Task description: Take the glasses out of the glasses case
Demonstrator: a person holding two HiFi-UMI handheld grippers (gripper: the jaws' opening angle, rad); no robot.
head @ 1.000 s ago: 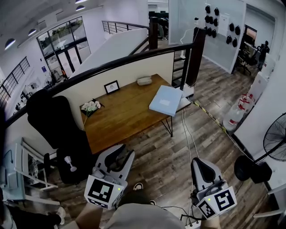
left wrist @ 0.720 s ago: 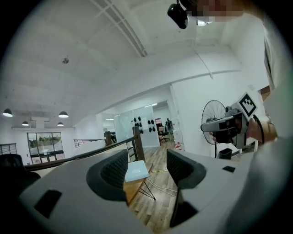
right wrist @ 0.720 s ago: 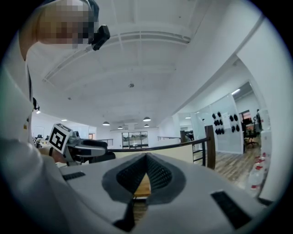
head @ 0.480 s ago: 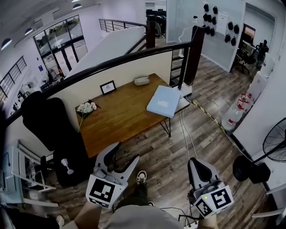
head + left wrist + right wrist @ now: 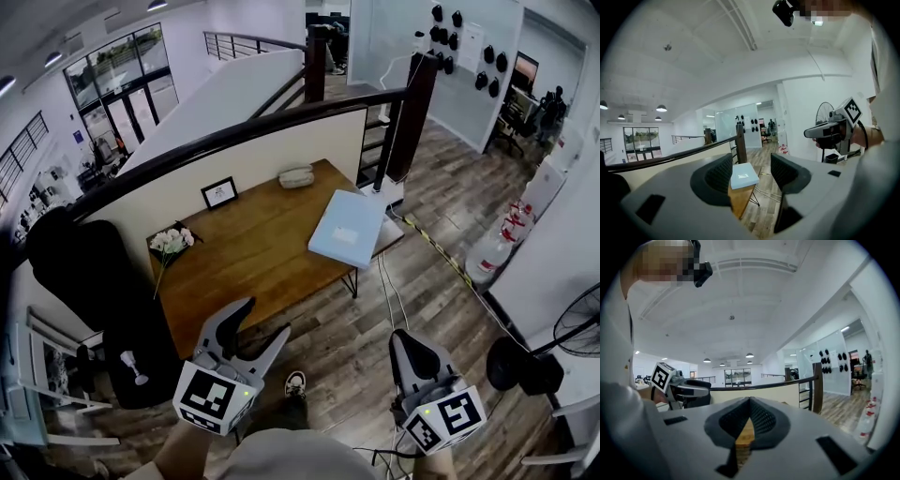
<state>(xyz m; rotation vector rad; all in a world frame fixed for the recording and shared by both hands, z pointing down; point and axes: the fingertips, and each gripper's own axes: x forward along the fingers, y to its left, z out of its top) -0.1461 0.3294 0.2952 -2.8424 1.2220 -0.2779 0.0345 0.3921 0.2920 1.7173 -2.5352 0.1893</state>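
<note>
Two grippers here, both held out over the wooden floor (image 5: pixel 441 225) and well short of the table (image 5: pixel 253 258).

- Left gripper (image 5: pixel 262 319): the jaws are spread wide and have just been opening. Nothing is between them. In its own view the gap just frames a flat pale-blue box (image 5: pixel 743 176) far ahead.
- Right gripper (image 5: pixel 405 339): the jaws are pressed together with the tips meeting, and nothing is pinched. In its own view a thin sliver of the table shows through the slit under the tips.
- The glasses case (image 5: pixel 296 176) is a small pale oblong thing at the far edge of the table. It's well ahead of both sets of jaws, close under the dark railing (image 5: pixel 281 122). It's too small to tell whether the lid is up or down.
- The blue box lies ahead of the jaws, closer to them than the case. It sits roughly between the two grippers' lines and sticks out over the table corner.
- A little picture frame (image 5: pixel 219 192) and a bunch of white flowers (image 5: pixel 169 241) sit ahead and to the left of the left jaws, along the table's far and left edges.
- A black chair (image 5: pixel 84 272) is off to the left of the left jaws.
- A shoe (image 5: pixel 294 382) shows just behind and below the left jaws.
</note>
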